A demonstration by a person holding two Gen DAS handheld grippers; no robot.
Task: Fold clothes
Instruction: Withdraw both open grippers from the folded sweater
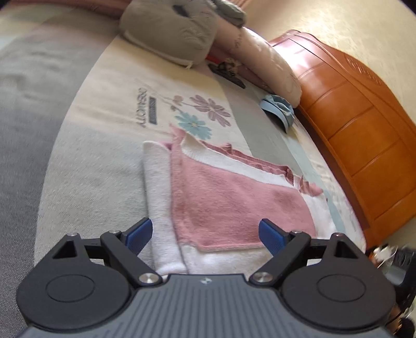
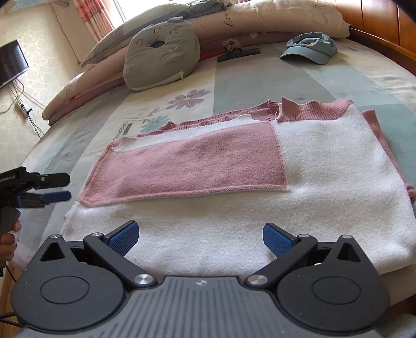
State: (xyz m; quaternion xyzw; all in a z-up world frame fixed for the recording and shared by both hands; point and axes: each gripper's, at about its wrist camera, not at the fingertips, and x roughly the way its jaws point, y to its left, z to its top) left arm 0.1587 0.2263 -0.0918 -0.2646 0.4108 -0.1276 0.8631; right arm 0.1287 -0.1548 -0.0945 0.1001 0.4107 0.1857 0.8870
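A pink and white knitted sweater point(image 2: 234, 166) lies flat on the bed, with a pink sleeve folded across its white body. In the left wrist view the same sweater point(image 1: 228, 197) runs away from the camera, its white edge nearest. My left gripper point(image 1: 205, 234) hovers open over the sweater's near end, nothing between its blue pads. From the right wrist view that left gripper point(image 2: 58, 187) shows at the left edge, beside the sweater and held by a hand. My right gripper point(image 2: 201, 239) stands open just above the white hem, empty.
A grey cushion point(image 2: 161, 52) and long pink pillows point(image 2: 260, 18) line the far side of the bed. A blue cap point(image 2: 309, 49) and a dark flat object point(image 2: 239, 56) lie beyond the sweater. An orange wooden headboard point(image 1: 351, 109) borders the bed. A screen point(image 2: 11, 62) hangs at left.
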